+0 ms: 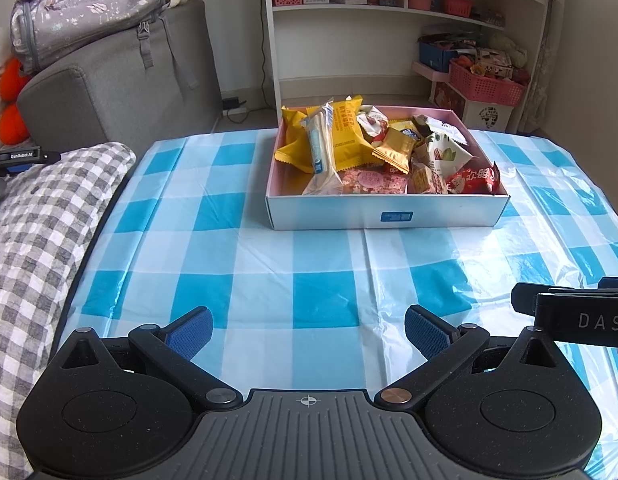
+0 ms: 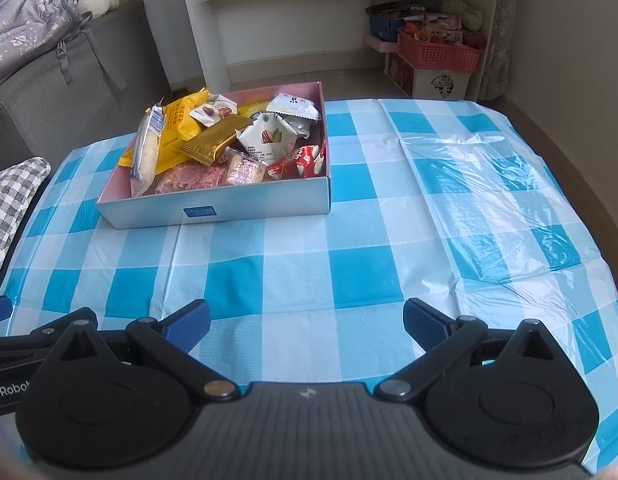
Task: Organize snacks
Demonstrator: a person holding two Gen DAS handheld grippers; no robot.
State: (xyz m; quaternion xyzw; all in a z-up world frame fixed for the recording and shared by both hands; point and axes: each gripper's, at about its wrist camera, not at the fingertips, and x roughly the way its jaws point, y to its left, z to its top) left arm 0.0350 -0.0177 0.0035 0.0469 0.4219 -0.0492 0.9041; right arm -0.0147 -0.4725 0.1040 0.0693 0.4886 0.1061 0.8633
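Presently, I log the following from my two wrist views.

Item: left gripper (image 1: 308,330), low centre of its frame, jaws spread wide, nothing between the blue pads, hovering above the tablecloth (image 1: 269,264).

Item: right gripper (image 2: 307,330), low centre of its own frame, jaws likewise spread wide and empty. Its black body also shows at the right edge of the left view.

Item: box (image 1: 389,210), white outside, pink inside, in the upper centre of the left view and the upper left of the right view, resting on the blue-and-white checked cloth, well apart from both claws.

Contents, all inside the box: yellow packet (image 1: 347,136) toward the far left; long clear-wrapped bar (image 1: 321,148) lying across it; gold packet (image 2: 215,138) near the middle; white nut packet (image 1: 443,154); red packet (image 2: 305,160) in the near right corner; pink packet (image 1: 373,182) along the near wall.

Surroundings: grey checked cushion (image 1: 41,240) at left; grey sofa (image 1: 121,80) and backpack (image 1: 85,4) upper left; white shelf (image 1: 389,12) top centre; pink basket (image 2: 437,54) upper right.
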